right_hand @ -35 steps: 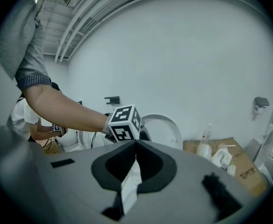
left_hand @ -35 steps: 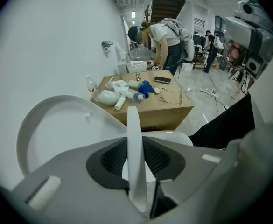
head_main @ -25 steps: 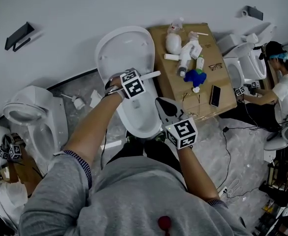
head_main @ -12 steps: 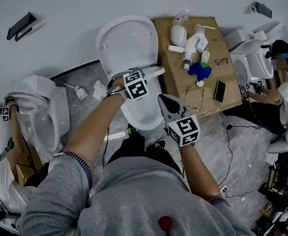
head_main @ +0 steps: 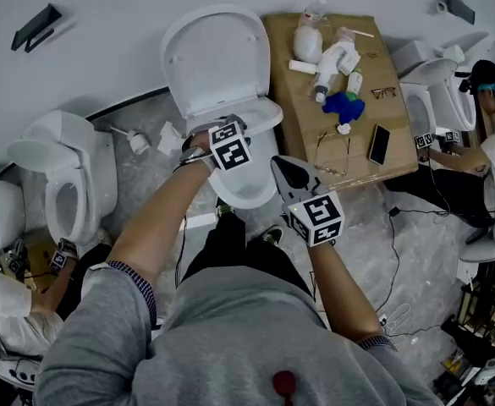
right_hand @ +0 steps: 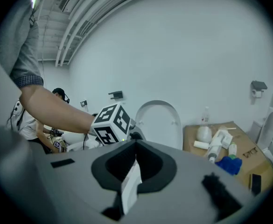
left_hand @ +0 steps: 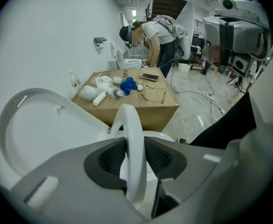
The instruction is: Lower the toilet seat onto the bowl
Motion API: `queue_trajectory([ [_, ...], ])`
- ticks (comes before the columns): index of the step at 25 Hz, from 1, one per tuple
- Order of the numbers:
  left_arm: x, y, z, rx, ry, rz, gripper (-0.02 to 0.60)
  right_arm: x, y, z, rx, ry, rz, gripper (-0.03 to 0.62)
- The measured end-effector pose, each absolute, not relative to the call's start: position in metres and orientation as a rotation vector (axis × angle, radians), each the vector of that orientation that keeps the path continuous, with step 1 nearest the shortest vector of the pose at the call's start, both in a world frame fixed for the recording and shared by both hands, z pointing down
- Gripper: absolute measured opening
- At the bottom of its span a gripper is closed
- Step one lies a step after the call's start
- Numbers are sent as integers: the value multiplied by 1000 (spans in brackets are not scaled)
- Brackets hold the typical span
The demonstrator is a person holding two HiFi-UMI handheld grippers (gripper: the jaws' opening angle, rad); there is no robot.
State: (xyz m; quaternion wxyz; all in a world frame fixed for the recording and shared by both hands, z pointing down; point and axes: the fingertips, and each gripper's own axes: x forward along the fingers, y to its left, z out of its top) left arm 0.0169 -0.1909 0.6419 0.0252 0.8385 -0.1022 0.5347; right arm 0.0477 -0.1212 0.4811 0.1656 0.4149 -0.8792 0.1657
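The white toilet has its lid (head_main: 213,53) raised against the wall, with the bowl (head_main: 249,189) below it. The toilet seat (head_main: 260,115) stands tilted up between lid and bowl. My left gripper (head_main: 233,129) holds the seat at its rim. In the left gripper view the seat's edge (left_hand: 129,118) runs upright between the pads (left_hand: 112,158). The left gripper (left_hand: 135,148) has its jaws opening, pads still against the seat. My right gripper (head_main: 281,172) hovers shut over the bowl's right side, touching nothing. The right gripper (right_hand: 136,146) has a white slip behind its tips.
A cardboard box (head_main: 361,163) right of the toilet carries bottles, a blue cloth (head_main: 346,106), glasses and a phone (head_main: 379,145). Another toilet (head_main: 65,197) stands to the left. A person (head_main: 494,134) works at the far right; cables lie on the floor.
The left gripper has stayed on the seat's rim and the seat looks tipped slightly away from the lid. The right gripper has barely moved. A person at the left toilet moved lower.
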Motion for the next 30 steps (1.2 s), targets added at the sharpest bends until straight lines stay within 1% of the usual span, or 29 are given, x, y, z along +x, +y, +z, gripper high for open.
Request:
queue_trajectory([
  [9, 26, -155, 658, 2536, -283, 1588, 152, 61, -94, 498, 1156, -2497, 507, 14],
  [30, 41, -96, 692, 2463, -229, 1571, 172, 74, -63, 530, 1095, -2500, 547, 14],
])
